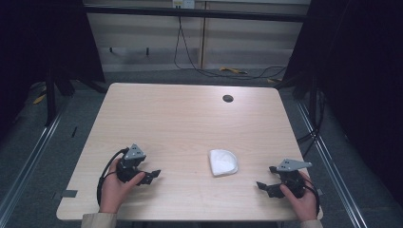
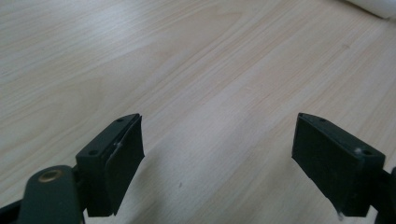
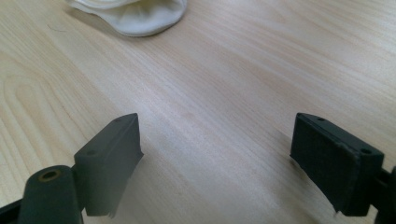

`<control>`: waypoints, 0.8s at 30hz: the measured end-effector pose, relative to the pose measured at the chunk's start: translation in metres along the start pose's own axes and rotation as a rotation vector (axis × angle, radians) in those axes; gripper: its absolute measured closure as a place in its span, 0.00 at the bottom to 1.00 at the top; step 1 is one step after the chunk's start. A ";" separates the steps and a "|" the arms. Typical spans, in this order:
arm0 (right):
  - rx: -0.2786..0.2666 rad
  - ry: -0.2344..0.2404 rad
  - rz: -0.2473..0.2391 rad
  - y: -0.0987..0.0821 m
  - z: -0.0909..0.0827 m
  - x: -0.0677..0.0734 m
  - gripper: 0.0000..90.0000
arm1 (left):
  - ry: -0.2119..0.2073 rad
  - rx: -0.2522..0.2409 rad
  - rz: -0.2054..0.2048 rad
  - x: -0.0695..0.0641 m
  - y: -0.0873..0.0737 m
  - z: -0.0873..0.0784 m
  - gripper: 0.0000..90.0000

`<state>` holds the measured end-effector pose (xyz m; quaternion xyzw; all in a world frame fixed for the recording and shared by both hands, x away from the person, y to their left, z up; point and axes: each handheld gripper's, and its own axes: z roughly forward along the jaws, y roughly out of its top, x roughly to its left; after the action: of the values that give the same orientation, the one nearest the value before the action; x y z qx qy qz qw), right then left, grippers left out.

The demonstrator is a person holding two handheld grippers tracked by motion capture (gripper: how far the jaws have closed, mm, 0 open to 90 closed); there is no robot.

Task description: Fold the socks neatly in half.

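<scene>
A folded white cloth point(image 1: 223, 162) lies on the light wooden table point(image 1: 190, 118), right of centre near the front. My left gripper point(image 1: 153, 175) rests at the front left, held by a hand, jaws wide apart and pointing right toward the cloth, well short of it. In the left gripper view the left gripper point(image 2: 217, 163) is open over bare wood, with an edge of the cloth point(image 2: 373, 5) at the top right corner. My right gripper point(image 1: 266, 184) sits at the front right, jaws pointing left. The right gripper point(image 3: 215, 163) is open and empty, the cloth point(image 3: 135, 14) ahead of it.
A dark round cable hole point(image 1: 228, 98) marks the table's far right part. Black curtains and stand legs flank the table, and cables point(image 1: 190, 57) run across the floor behind it. Table edges are close behind both hands.
</scene>
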<state>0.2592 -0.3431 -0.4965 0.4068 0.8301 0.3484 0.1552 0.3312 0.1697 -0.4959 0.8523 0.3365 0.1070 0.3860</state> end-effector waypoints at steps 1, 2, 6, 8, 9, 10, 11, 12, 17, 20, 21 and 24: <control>0.001 0.000 0.000 0.000 0.000 0.000 0.17 | 0.003 -0.001 0.002 0.001 -0.001 -0.001 0.18; 0.000 0.002 0.001 -0.001 0.001 -0.001 0.17 | 0.000 -0.002 -0.005 0.002 -0.002 -0.002 0.18; -0.004 0.000 0.003 -0.001 0.001 -0.001 0.17 | 0.008 0.007 -0.002 0.006 -0.005 -0.005 0.18; 0.000 -0.009 -0.011 -0.001 0.001 0.000 0.18 | 0.010 0.016 0.001 0.007 -0.008 -0.006 0.18; 0.003 -0.010 -0.015 -0.001 0.001 0.001 0.17 | 0.014 0.018 0.001 0.008 -0.009 -0.006 0.18; 0.004 -0.013 -0.019 -0.001 0.001 0.001 0.17 | 0.011 0.017 -0.004 0.009 -0.010 -0.007 0.18; 0.003 -0.013 -0.019 -0.001 0.002 0.001 0.17 | 0.013 0.011 -0.006 0.011 -0.010 -0.009 0.18; -0.002 -0.013 -0.018 -0.002 0.002 0.001 0.17 | 0.014 0.008 -0.010 0.011 -0.011 -0.009 0.18; -0.009 -0.017 -0.015 -0.003 0.002 0.000 0.17 | 0.014 0.005 -0.013 0.016 -0.016 -0.014 0.18; -0.008 -0.019 -0.013 -0.003 0.002 0.000 0.17 | 0.017 0.008 -0.015 0.018 -0.018 -0.016 0.18; -0.009 -0.019 -0.013 -0.003 0.002 0.000 0.17 | 0.019 0.008 -0.016 0.018 -0.019 -0.016 0.18; -0.008 -0.018 -0.014 -0.003 0.002 0.000 0.16 | 0.018 -0.003 -0.025 0.021 -0.022 -0.018 0.18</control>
<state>0.2588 -0.3431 -0.4997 0.4037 0.8300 0.3467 0.1668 0.3278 0.2047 -0.5011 0.8463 0.3507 0.1104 0.3854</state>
